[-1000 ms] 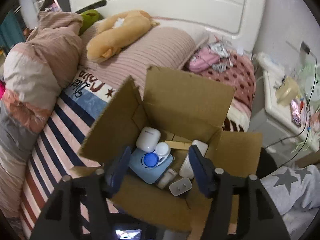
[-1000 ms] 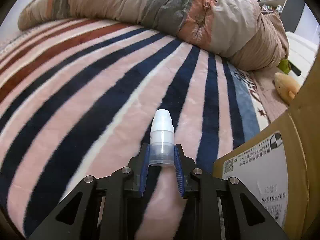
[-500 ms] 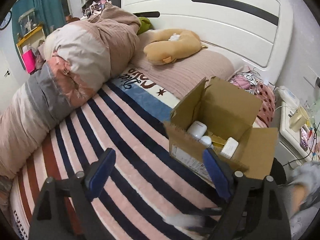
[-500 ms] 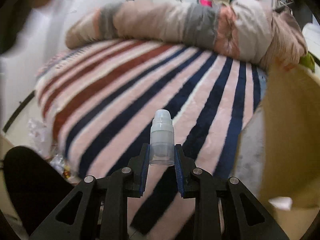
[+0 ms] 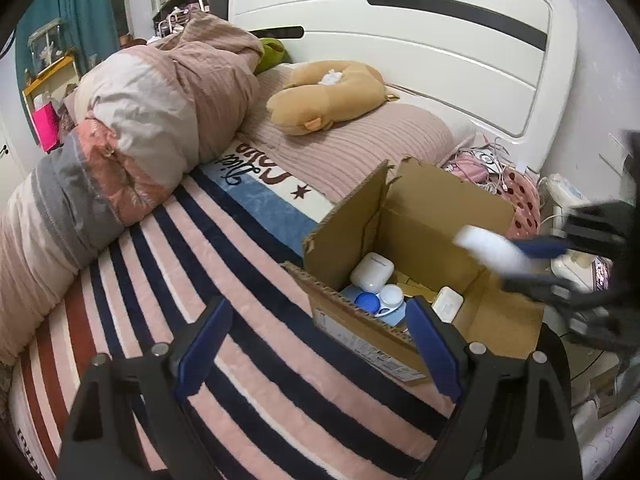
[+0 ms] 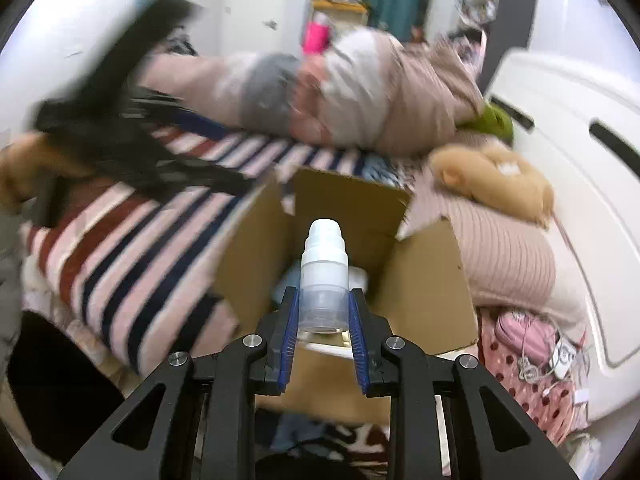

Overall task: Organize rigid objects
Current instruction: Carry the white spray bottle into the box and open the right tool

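Observation:
My right gripper (image 6: 322, 304) is shut on a small white bottle (image 6: 324, 272) with a clear cap and holds it over the open cardboard box (image 6: 424, 280). In the left wrist view the same bottle (image 5: 492, 250) shows blurred above the box's (image 5: 420, 216) right side, held by the right gripper (image 5: 524, 260). The box holds a white earbud case (image 5: 373, 272), a blue contact lens case (image 5: 378, 300) and a white charger (image 5: 448, 304). My left gripper (image 5: 316, 344) is open and empty, above the striped blanket in front of the box.
The box sits on a bed with a striped blanket (image 5: 200, 280). A rolled duvet (image 5: 120, 152) lies at the left, a tan plush pillow (image 5: 332, 96) near the white headboard (image 5: 420, 48). A nightstand (image 5: 580, 240) with cables stands at the right.
My right gripper has swung with the bottle from over the blanket to above the box. My left gripper has pulled back from the box and stays open.

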The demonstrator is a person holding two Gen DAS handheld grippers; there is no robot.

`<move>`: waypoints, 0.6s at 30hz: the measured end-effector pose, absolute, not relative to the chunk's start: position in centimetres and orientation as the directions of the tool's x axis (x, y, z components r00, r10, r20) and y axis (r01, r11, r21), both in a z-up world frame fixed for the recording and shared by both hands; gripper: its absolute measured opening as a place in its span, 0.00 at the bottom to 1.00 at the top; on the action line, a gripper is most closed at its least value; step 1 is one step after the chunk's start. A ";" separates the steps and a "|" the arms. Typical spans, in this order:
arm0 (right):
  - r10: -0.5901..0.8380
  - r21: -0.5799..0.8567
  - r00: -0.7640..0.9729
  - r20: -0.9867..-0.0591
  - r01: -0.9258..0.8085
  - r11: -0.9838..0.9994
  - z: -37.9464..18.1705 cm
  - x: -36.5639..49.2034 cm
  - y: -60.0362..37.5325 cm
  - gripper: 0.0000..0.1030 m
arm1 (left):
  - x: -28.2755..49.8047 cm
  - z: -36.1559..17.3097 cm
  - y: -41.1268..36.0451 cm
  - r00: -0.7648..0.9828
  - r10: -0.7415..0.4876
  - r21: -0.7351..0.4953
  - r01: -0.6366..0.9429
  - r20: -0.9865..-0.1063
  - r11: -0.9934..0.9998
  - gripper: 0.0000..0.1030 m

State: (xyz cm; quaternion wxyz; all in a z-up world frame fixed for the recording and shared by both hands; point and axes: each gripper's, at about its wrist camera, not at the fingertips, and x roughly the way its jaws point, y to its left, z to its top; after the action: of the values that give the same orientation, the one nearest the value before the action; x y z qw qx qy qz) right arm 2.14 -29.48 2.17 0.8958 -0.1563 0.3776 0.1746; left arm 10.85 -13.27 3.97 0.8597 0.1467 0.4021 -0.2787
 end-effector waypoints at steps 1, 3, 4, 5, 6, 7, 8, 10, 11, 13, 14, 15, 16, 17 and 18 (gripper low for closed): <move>0.181 -0.141 0.640 -0.747 -0.418 0.897 1.5 3.4 -29.5 0.19 | 10.8 3.9 -13.6 0.520 -0.360 0.029 0.597 -0.775 0.802 0.84; 0.137 -0.147 0.622 -0.771 -0.383 0.912 0.2 5.6 -29.9 0.20 | 10.8 3.9 -14.1 0.520 -0.356 0.033 0.598 -0.776 0.801 0.84; 0.120 -0.147 0.610 -0.783 -0.370 0.917 -0.3 6.0 -30.0 0.25 | 10.8 3.9 -14.2 0.522 -0.355 0.035 0.597 -0.776 0.802 0.84; 0.119 -0.136 0.600 -0.791 -0.361 0.922 -0.5 6.5 -30.2 0.34 | 10.8 3.9 -14.3 0.524 -0.352 0.037 0.594 -0.776 0.804 0.84; 0.128 -0.122 0.602 -0.788 -0.356 0.926 -0.4 6.5 -30.5 0.36 | 10.9 3.8 -14.3 0.528 -0.350 0.038 0.590 -0.774 0.806 0.84; 0.138 -0.110 0.607 -0.783 -0.352 0.929 -0.3 6.5 -30.8 0.39 | 10.9 3.8 -14.2 0.531 -0.348 0.038 0.586 -0.772 0.810 0.85; 0.141 -0.107 0.610 -0.780 -0.352 0.930 -0.2 6.5 -31.1 0.40 | 10.9 3.9 -14.1 0.536 -0.347 0.038 0.580 -0.770 0.814 0.88; 0.153 -0.100 0.616 -0.773 -0.356 0.929 0.0 6.4 -31.3 0.41 | 10.7 3.9 -13.7 0.562 -0.337 0.044 0.557 -0.756 0.829 0.93; 0.170 -0.091 0.624 -0.762 -0.364 0.927 0.4 6.2 -31.2 0.44 | 10.6 4.1 -13.5 0.581 -0.330 0.050 0.541 -0.744 0.840 0.94; 0.209 -0.076 0.641 -0.739 -0.388 0.919 1.0 5.6 -31.0 0.56 | 10.1 4.4 -12.7 0.621 -0.323 0.047 0.503 -0.714 0.863 0.94; 0.230 -0.072 0.651 -0.723 -0.403 0.912 1.5 5.4 -30.8 0.66 | 9.8 4.6 -12.1 0.646 -0.315 0.045 0.477 -0.696 0.877 0.94; 0.246 -0.074 0.661 -0.709 -0.416 0.907 1.9 5.2 -30.5 0.70 | 9.6 4.9 -11.6 0.667 -0.303 0.048 0.453 -0.681 0.890 0.94; 0.266 -0.077 0.675 -0.688 -0.432 0.898 2.5 5.0 -30.0 0.75 | 9.3 5.0 -11.2 0.691 -0.284 0.054 0.424 -0.665 0.904 0.94; 0.282 -0.079 0.685 -0.671 -0.444 0.893 2.9 4.9 -29.7 0.79 | 8.9 5.2 -10.7 0.718 -0.260 0.063 0.389 -0.646 0.919 0.94; 0.302 -0.080 0.700 -0.647 -0.455 0.887 3.5 4.6 -29.3 0.81 | 8.4 5.4 -10.0 0.747 -0.232 0.070 0.348 -0.623 0.935 0.94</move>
State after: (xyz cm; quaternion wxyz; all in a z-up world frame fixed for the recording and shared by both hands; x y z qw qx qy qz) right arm 4.61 -29.33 3.45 0.9144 -0.1176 0.3273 0.2070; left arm 8.40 -10.05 5.36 0.9301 0.0911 0.3199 -0.1559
